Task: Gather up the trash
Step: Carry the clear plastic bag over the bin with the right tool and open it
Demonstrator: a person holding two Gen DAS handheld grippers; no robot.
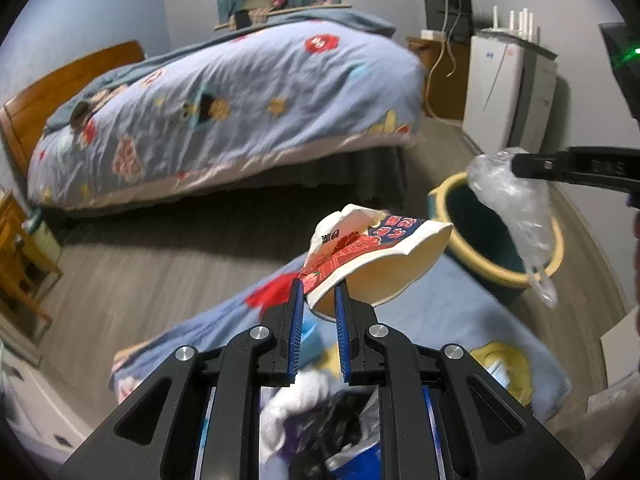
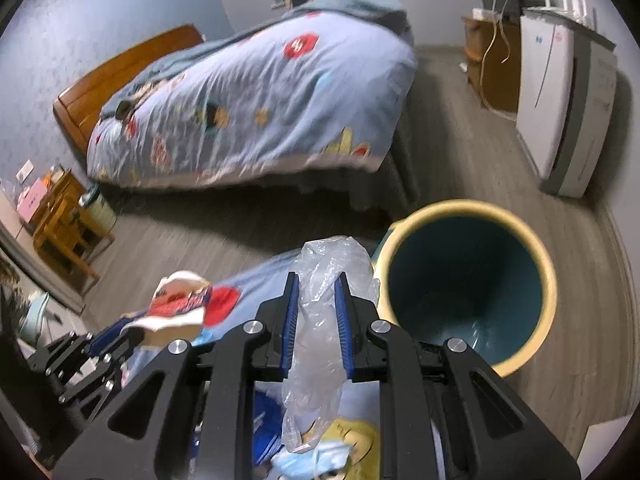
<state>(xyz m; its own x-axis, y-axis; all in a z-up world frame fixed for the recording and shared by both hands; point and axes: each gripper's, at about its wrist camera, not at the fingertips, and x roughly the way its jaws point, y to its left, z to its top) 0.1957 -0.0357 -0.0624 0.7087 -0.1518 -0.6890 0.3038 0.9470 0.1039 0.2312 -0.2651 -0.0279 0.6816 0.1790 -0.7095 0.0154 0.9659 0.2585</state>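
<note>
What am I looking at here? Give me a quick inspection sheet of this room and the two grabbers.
Surface: grey wood-look floor; blue patterned quilt below the grippers.
Job's things: crushed paper cup; clear plastic bag; teal bin with cream rim, near the quilt.
Clutter: clothes pile on the quilt.
Grippers: left gripper shut on the cup; right gripper shut on the bag.
Cables: cords hanging beside the wooden cabinet.
Surroundings: bed, white appliance, wooden stand.

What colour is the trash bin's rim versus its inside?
Trash bin: pale yellow rim, dark teal inside; clearest in the right wrist view.
</note>
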